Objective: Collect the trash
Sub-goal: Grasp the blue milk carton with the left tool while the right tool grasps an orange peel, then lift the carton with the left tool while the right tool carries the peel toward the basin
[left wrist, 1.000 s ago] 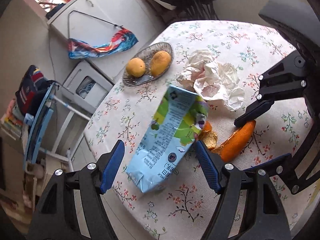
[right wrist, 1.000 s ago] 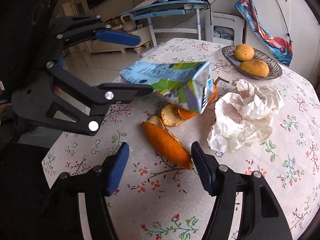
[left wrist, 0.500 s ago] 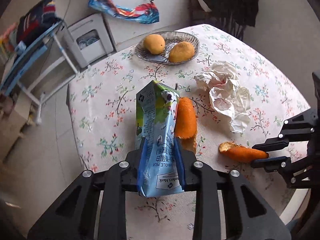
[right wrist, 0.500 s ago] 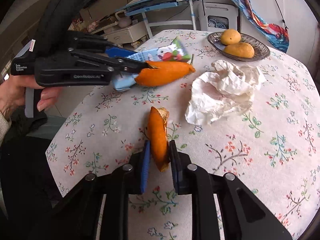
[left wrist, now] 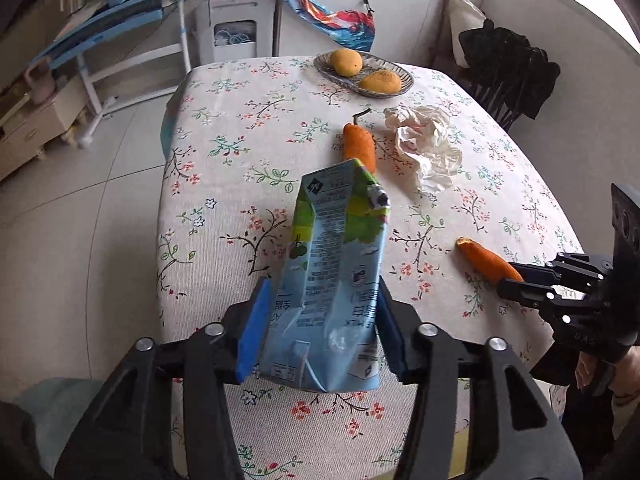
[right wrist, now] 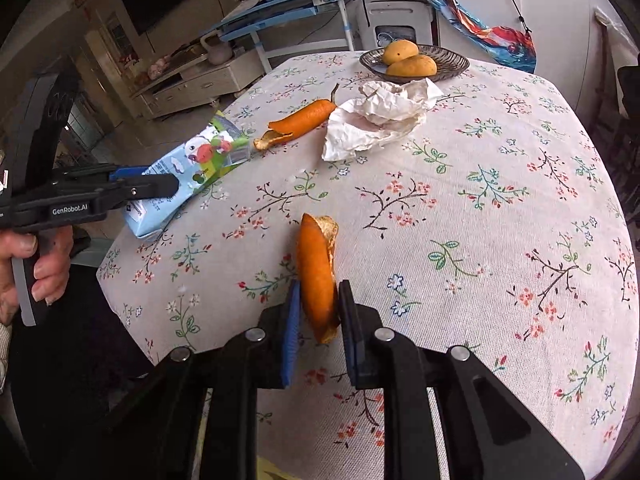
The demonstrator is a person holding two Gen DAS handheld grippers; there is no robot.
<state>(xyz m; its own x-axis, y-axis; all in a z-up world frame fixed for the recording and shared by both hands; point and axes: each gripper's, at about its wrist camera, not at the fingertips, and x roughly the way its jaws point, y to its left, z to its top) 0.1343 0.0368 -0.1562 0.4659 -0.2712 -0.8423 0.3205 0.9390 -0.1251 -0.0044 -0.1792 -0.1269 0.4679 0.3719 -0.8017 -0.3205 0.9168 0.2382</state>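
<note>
My left gripper is shut on a crumpled light-blue milk carton and holds it above the near-left part of the table; it also shows in the right wrist view. My right gripper is shut on an orange peel, lifted over the table; the peel also shows in the left wrist view. A second orange peel lies on the flowered tablecloth next to a crumpled white paper.
A glass dish with two mangoes stands at the table's far side. A chair with dark clothes stands at the right. A blue-white desk and a low cabinet stand on the floor to the left.
Both grippers closed on their items a second ago and have since drawn back toward the near table edge, lifting the carton and the peel. The second peel now lies uncovered.
</note>
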